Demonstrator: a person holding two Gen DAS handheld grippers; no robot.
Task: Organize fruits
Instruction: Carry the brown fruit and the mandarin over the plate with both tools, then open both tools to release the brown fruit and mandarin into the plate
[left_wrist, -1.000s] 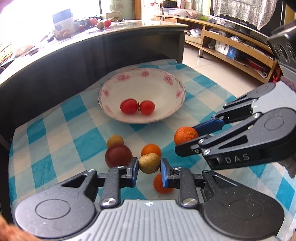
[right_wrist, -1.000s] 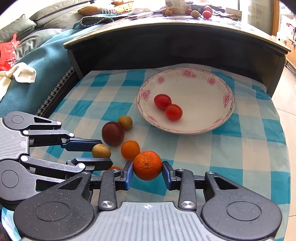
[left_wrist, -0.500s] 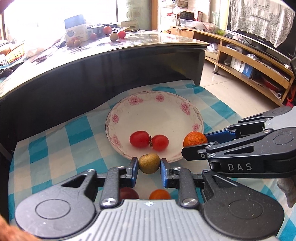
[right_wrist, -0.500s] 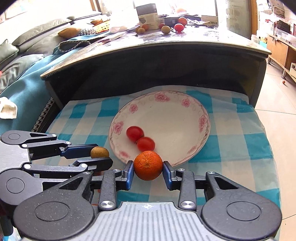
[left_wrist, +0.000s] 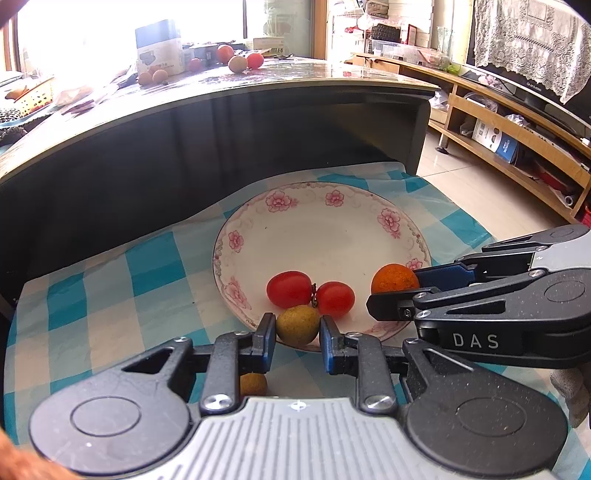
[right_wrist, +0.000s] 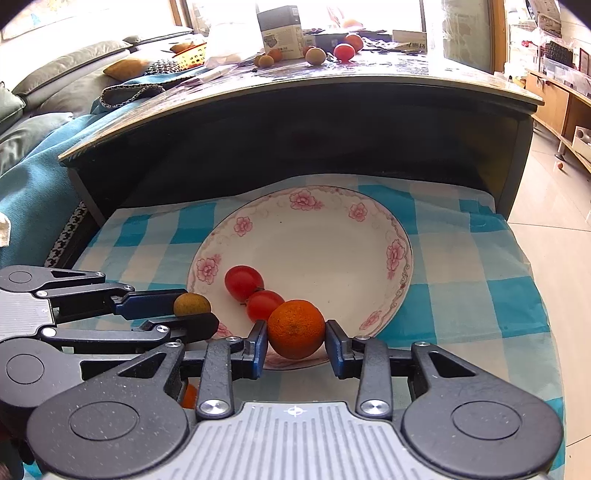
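My left gripper (left_wrist: 297, 338) is shut on a small yellow-brown fruit (left_wrist: 297, 325), held over the near rim of the white flowered plate (left_wrist: 332, 229). My right gripper (right_wrist: 295, 341) is shut on an orange (right_wrist: 296, 329), also over the plate's near rim. Two red tomatoes (left_wrist: 289, 288) (left_wrist: 335, 298) lie in the plate just beyond both fruits. In the left wrist view the right gripper (left_wrist: 397, 291) comes in from the right with the orange (left_wrist: 394, 279). In the right wrist view the left gripper (right_wrist: 195, 314) enters from the left with the yellow-brown fruit (right_wrist: 191, 304).
The plate rests on a blue-and-white checked cloth (left_wrist: 147, 280). A dark curved counter (left_wrist: 221, 122) rises behind it, bearing more fruit and a box. Another small fruit (left_wrist: 253, 384) lies on the cloth under my left gripper. An orange fruit (right_wrist: 189, 396) shows under the right one.
Both grippers have carried their fruits forward from the loose fruit on the cloth to the plate's near rim. The plate looks larger and nearer now.
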